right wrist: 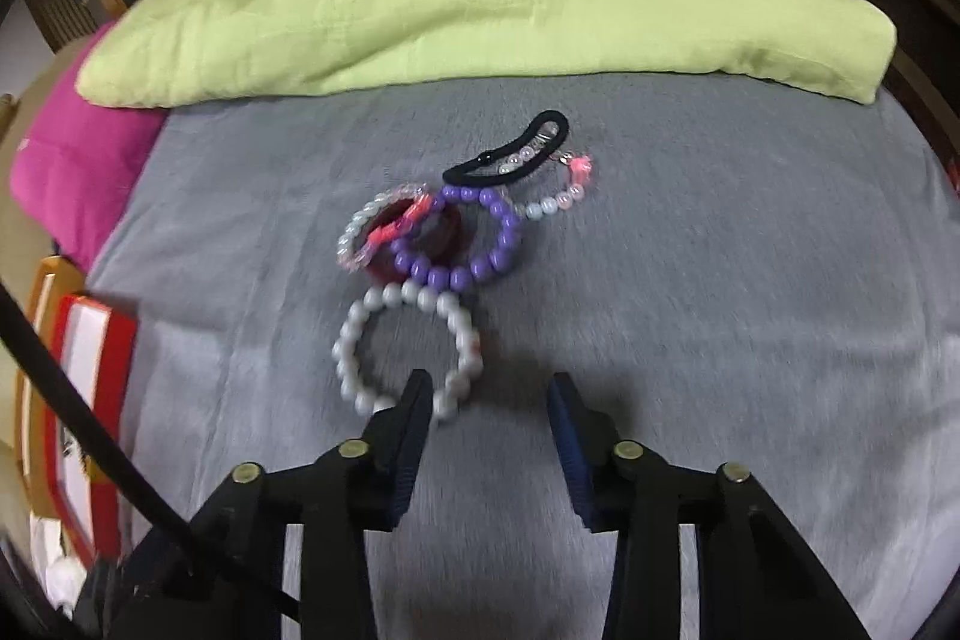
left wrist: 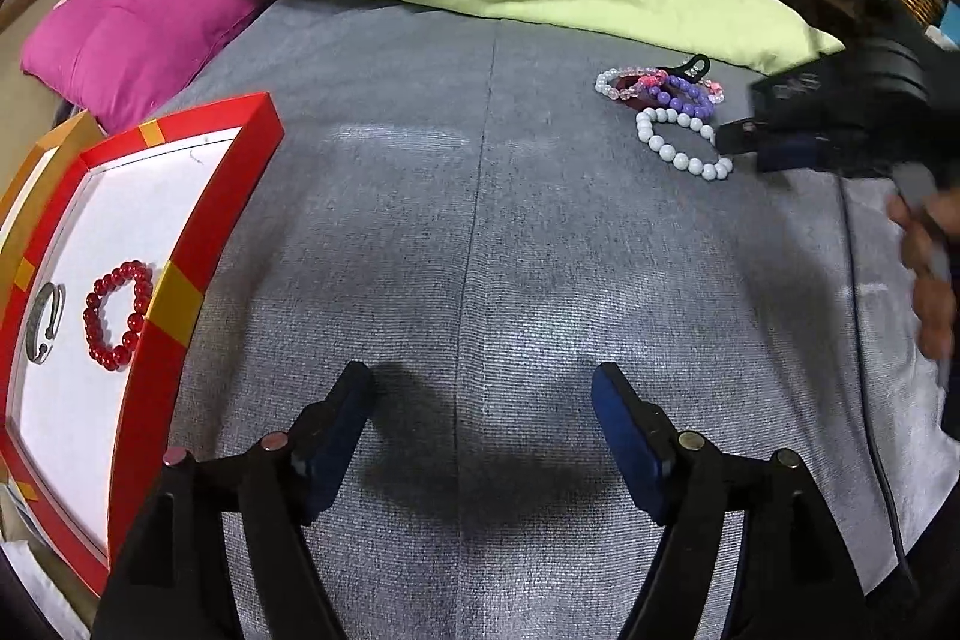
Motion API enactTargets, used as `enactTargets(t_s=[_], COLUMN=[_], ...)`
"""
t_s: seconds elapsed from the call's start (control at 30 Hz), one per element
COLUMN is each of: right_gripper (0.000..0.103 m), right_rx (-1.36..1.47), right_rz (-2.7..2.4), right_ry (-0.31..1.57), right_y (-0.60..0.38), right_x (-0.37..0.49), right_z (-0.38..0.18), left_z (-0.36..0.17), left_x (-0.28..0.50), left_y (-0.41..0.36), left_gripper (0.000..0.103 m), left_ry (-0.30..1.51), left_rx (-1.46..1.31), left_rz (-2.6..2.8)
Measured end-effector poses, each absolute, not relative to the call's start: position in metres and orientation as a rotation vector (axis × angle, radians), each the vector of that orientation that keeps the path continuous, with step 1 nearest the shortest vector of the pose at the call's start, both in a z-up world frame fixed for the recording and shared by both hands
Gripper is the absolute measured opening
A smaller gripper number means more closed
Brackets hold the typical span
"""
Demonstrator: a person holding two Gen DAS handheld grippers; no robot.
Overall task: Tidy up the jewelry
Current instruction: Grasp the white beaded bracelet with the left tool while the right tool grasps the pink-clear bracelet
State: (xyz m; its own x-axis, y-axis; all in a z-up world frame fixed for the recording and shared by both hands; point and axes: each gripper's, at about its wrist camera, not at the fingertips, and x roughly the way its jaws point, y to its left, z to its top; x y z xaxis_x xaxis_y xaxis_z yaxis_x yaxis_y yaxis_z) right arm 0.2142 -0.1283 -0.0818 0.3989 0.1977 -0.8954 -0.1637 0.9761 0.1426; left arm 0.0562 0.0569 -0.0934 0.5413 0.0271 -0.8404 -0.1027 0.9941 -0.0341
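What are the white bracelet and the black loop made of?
White bracelet: round, smooth, glossy beads, probably plastic or glass; I can't tell which. Black loop: matte, soft-looking band with a small metal-looking clasp, likely fabric-covered elastic.

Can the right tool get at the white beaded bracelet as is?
Probably yes: the right tool is open, right at the white beaded bracelet, nothing between; only the purple beaded bracelet touches its far side.

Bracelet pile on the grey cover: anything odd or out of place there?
Yes: a black hair tie lies across the overlapping bracelets, not jewelry like the purple bead bracelet or white bead bracelet. Nothing looks broken. The red tray holds two pieces, laid apart.
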Motion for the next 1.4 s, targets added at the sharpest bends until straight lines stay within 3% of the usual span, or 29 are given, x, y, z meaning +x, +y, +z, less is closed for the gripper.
enactTargets(t_s=[0.1,0.13,0.2,0.57,0.77,1.1,1.23,1.33,1.4], right_gripper=[0.027,0.017,0.011,0.011,0.011,0.011,0.011,0.011,0.011], right_rx=[-0.013,-0.036,-0.076,-0.084,-0.06,0.015,0.018,0.021,0.033], right_rz=[0.197,0.193,0.201,0.229,0.265,0.331,0.344,0.351,0.356], right_ry=[1.155,1.153,1.154,1.129,1.085,1.027,1.017,1.017,1.018], right_y=[-0.118,-0.116,-0.114,-0.174,-0.184,-0.196,-0.196,-0.195,-0.196], right_x=[0.225,0.225,0.222,0.17,0.156,0.152,0.154,0.156,0.157], right_z=[-0.089,-0.089,-0.088,-0.088,-0.09,-0.094,-0.094,-0.094,-0.094], left_z=[-0.093,-0.092,-0.092,-0.078,-0.058,-0.056,-0.077,-0.088,-0.089], left_x=[0.056,0.056,0.056,0.064,0.119,0.24,0.266,0.274,0.277], left_y=[0.056,0.057,0.056,0.064,0.051,0.022,0.016,0.011,0.007], left_gripper=[0.076,0.076,0.076,0.076,0.075,0.064,0.051,0.049,0.037], left_ry=[0.996,0.996,0.996,0.964,0.967,1.049,1.112,1.142,1.14], left_rx=[-0.094,-0.1,-0.106,-0.192,-0.21,-0.275,-0.268,-0.258,-0.198], left_rz=[0.074,0.075,0.079,0.085,0.051,0.034,0.062,0.075,0.107])
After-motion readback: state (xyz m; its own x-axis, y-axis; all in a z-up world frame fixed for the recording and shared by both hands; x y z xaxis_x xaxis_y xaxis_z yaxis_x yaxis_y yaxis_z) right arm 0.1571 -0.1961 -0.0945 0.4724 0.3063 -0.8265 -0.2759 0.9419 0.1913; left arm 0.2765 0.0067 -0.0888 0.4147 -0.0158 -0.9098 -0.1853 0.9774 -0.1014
